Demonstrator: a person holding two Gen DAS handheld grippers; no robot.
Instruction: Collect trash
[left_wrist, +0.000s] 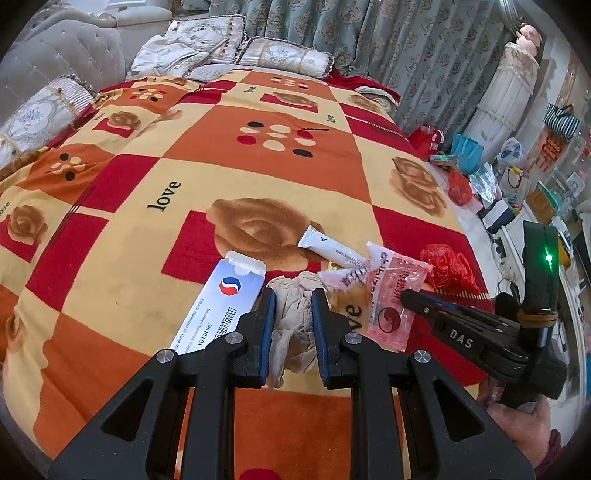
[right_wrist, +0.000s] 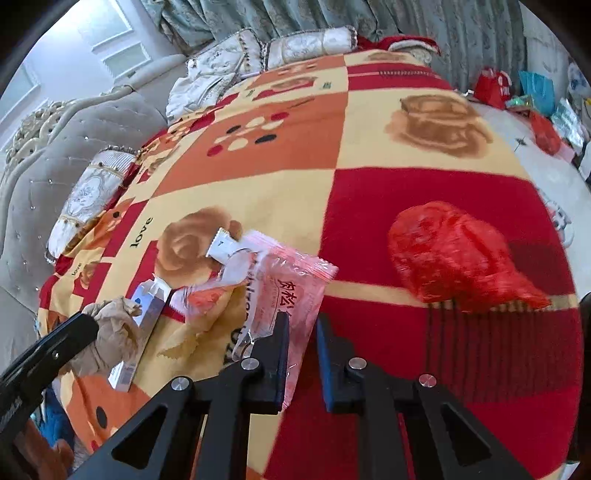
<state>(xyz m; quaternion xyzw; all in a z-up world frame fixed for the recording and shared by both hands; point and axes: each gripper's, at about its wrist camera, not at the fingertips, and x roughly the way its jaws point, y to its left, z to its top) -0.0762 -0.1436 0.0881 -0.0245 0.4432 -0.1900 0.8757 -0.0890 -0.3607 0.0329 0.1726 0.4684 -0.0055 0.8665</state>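
Observation:
Trash lies on a patterned blanket: a crumpled beige tissue (left_wrist: 291, 314), a white and blue medicine box (left_wrist: 225, 299), a white sachet (left_wrist: 332, 249), a pink clear wrapper (left_wrist: 391, 295) and a crumpled red plastic bag (left_wrist: 448, 271). My left gripper (left_wrist: 293, 299) is open, its fingers either side of the tissue. My right gripper (right_wrist: 301, 325) is open over the corner of the pink wrapper (right_wrist: 291, 291); its left finger rests on the wrapper. The red bag (right_wrist: 454, 258) lies to its right. The tissue (right_wrist: 110, 332) and box (right_wrist: 144, 321) show at the left there.
The blanket (left_wrist: 221, 166) covers a bed with pillows (left_wrist: 284, 55) at the far end and a padded grey headboard (left_wrist: 55, 55) at left. Bags and clutter (left_wrist: 480, 173) lie on the floor beyond the right edge. Curtains (left_wrist: 388, 48) hang behind.

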